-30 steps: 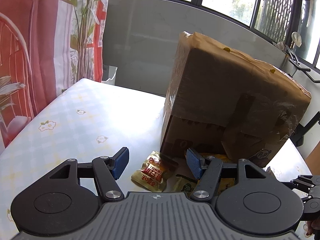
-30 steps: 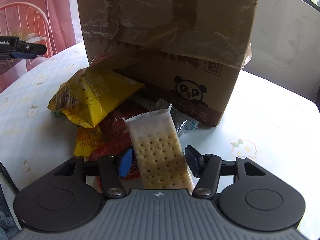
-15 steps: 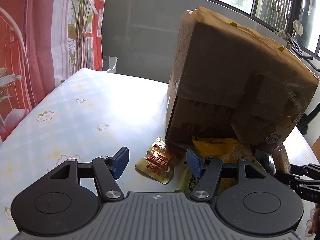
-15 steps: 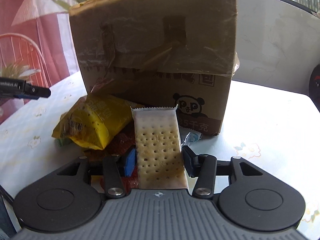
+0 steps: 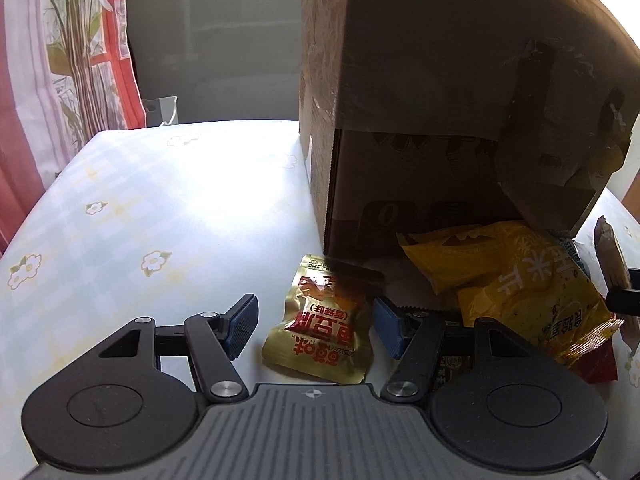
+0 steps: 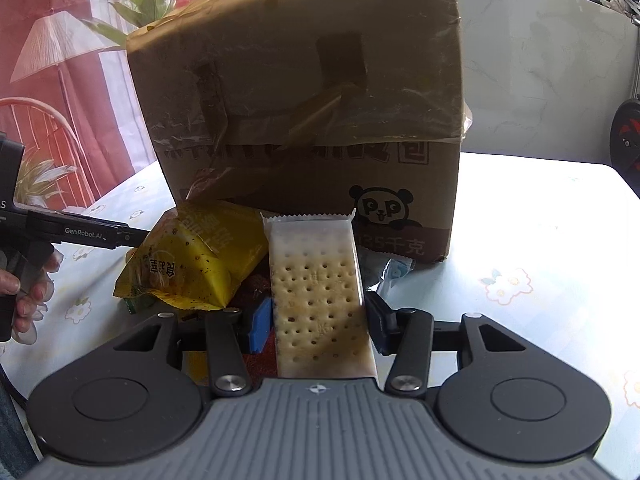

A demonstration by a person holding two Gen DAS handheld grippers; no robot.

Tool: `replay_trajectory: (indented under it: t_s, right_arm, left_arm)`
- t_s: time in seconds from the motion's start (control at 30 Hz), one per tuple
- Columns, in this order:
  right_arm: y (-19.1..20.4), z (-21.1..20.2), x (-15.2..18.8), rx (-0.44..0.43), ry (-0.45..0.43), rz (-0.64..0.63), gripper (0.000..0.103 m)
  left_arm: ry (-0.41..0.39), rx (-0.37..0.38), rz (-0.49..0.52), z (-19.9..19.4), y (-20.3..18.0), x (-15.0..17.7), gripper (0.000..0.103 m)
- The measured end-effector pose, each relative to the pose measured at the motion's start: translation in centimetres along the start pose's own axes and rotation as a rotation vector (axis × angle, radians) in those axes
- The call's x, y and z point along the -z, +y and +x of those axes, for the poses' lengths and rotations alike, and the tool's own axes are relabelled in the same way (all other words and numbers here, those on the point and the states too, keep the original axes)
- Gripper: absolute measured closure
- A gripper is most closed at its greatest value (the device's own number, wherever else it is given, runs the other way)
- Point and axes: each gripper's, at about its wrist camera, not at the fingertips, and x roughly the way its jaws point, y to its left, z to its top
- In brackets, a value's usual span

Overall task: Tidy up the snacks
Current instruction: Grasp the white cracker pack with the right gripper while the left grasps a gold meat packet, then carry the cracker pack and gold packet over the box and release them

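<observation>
Since 1 second ago the right gripper point(image 6: 318, 322) has lifted and drawn back from the cardboard box point(image 6: 304, 120), carrying the cracker packet point(image 6: 318, 292) with it, while the left gripper point(image 5: 314, 326) has swung nearer the box's near left corner. Both blue pads of the right gripper press the cracker packet's 2 long sides, so it is clamped, the packet standing up between them with its crimped far end toward the box. On the left, the fingers stand wide apart and grip nothing; the gold pouch point(image 5: 320, 326) with red lettering lies flat on the tablecloth point(image 5: 132, 216) between them, just left of the right pad, though contact cannot be judged. A yellow snack bag point(image 5: 516, 280) lies right of the pouch, against the box's torn lower flap, resting on a red wrapper point(image 5: 598, 366). From the right wrist view the same yellow bag point(image 6: 196, 256) sits left of the cracker packet, a blue-and-white wrapper point(image 6: 394, 272) pokes out on its right near the box's panda print, and a hand point(image 6: 24, 284) grips the other tool's handle at far left.
</observation>
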Motion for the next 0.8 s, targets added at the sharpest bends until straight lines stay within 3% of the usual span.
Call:
replay_trajectory:
  t_s: [0.1, 0.43, 0.5, 0.53, 0.63, 0.8]
  right_arm:
    - [-0.4, -0.2, 0.2, 0.005, 0.002, 0.022, 0.053]
    - [-0.7, 0.0, 0.1, 0.006, 0.006, 0.029, 0.053]
    - [-0.6, 0.0, 0.1, 0.005, 0.006, 0.030, 0.053]
    - [-0.6, 0.0, 0.1, 0.004, 0.005, 0.032, 0.053]
    - [-0.5, -0.2, 0.1, 0.004, 0.001, 0.037, 0.053]
    - [-0.5, -0.5, 0.1, 0.005, -0.004, 0.041, 0.053]
  left_arm:
    - [0.021, -0.010, 0.048, 1.5, -0.2, -0.2, 0.037]
    - [-0.019, -0.024, 0.030, 1.7, -0.5, 0.3, 0.035]
    - [-0.022, -0.042, 0.014, 1.5, -0.6, 0.4, 0.042]
    - [-0.030, -0.057, -0.009, 1.2, -0.4, 0.5, 0.052]
    - [-0.041, -0.014, -0.106, 0.4, 1.1, 0.8, 0.063]
    - [-0.041, -0.012, -0.109, -0.7, 1.5, 1.6, 0.065]
